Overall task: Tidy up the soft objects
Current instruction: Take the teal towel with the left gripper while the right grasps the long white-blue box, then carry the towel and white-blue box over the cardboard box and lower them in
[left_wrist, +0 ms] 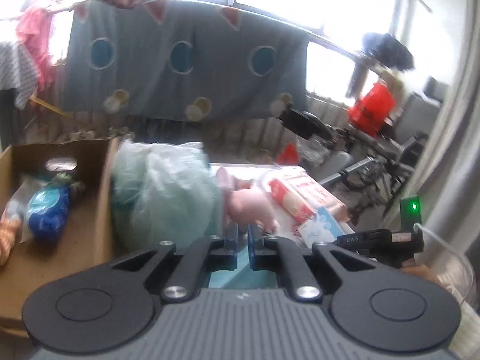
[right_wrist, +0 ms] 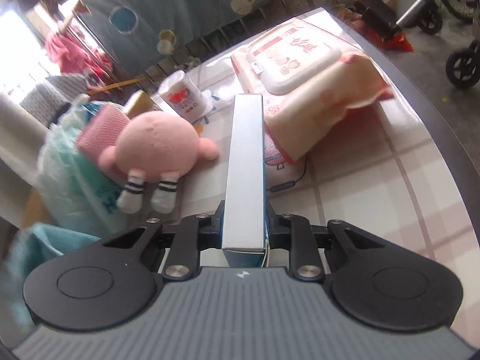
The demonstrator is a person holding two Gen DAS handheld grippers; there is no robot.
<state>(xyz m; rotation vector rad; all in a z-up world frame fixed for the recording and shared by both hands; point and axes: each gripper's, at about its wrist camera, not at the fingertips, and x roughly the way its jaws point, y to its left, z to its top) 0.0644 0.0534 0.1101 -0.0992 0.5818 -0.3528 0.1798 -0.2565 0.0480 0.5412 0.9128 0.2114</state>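
Two handheld grippers work over a checked table [right_wrist: 375,180] strewn with soft goods. At right, the right gripper [right_wrist: 243,225] pinches a slim blue-and-white box [right_wrist: 244,165] edge-on between its jaws, the box reaching towards a pink wet-wipes pack [right_wrist: 306,69]. Just left of the box, a pink plush toy [right_wrist: 156,147] in striped socks leans on a pale green plastic bag [right_wrist: 69,177]. The left gripper [left_wrist: 243,240], jaws pressed together and empty, hangs near the plush, beside a cardboard box [left_wrist: 75,234] holding a blue packet [left_wrist: 48,213].
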